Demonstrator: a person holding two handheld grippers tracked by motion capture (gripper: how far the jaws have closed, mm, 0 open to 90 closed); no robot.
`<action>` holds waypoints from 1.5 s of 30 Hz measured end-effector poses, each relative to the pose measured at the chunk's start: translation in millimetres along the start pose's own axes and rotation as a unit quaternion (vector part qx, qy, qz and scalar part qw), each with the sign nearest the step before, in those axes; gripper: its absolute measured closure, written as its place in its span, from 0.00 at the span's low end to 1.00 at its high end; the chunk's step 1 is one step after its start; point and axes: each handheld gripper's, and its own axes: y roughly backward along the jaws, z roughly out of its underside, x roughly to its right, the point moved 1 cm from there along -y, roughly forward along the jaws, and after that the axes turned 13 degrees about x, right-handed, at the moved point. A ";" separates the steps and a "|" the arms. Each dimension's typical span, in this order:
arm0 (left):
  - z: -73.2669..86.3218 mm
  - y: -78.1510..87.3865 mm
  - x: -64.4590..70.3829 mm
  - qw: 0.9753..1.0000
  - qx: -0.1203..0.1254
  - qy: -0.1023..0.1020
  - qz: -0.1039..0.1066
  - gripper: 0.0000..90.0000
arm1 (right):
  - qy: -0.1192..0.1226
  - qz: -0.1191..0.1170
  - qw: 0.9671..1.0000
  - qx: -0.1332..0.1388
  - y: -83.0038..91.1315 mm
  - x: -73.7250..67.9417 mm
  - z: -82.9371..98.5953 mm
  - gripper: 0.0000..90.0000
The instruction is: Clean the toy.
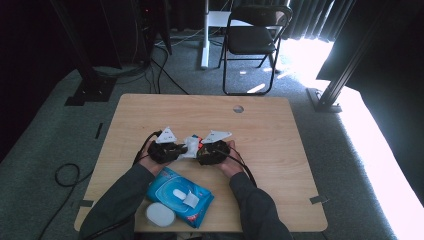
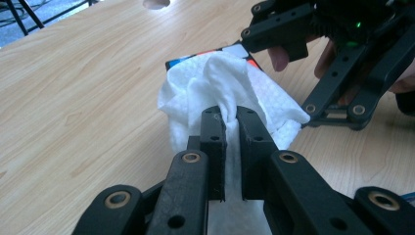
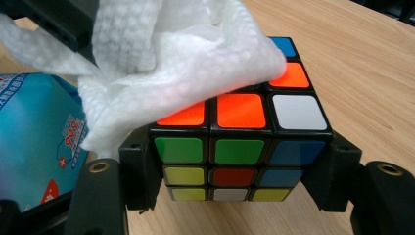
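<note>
The wooden table (image 1: 280,150) carries the whole job, and just behind the two grippers, nearer the person, lie a blue wet-wipe pack (image 1: 177,195) and a white round lid (image 1: 160,215), well out of the wiping path. The step in hand looks like cleaning the puzzle cube (image 3: 235,147) with the white wipe (image 2: 220,88). The right gripper (image 3: 235,196) has its jaws spread to cube width and pressed on two opposite side faces, the cube sitting squarely between them, just off the wood. The left gripper (image 2: 231,147) is nearly closed, jaws pinching a gathered fold of the wipe, whose loose bulk drapes ahead of its tips over the cube's top and one corner. To do this well, I would keep the right grip firm and level so the layers don't twist, drag the wipe across the top in steady strokes, and re-bunch it if it slips thin between the jaws.
</note>
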 end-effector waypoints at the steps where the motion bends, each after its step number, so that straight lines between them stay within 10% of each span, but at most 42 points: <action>1: 0.3 -0.3 0.0 1.000 -0.003 -0.003 -0.002 0.93 | 0.000 0.001 1.000 0.000 0.1 0.2 0.0 0.38; 24: 12.3 -24.1 9.8 0.997 -0.071 -0.039 -0.013 0.93 | -0.044 0.008 0.998 0.049 10.0 9.7 -14.1 0.38; 45: 5.3 -14.5 4.3 0.999 -0.044 -0.022 -0.019 0.92 | -0.028 0.013 0.999 0.023 4.0 5.6 -5.5 0.38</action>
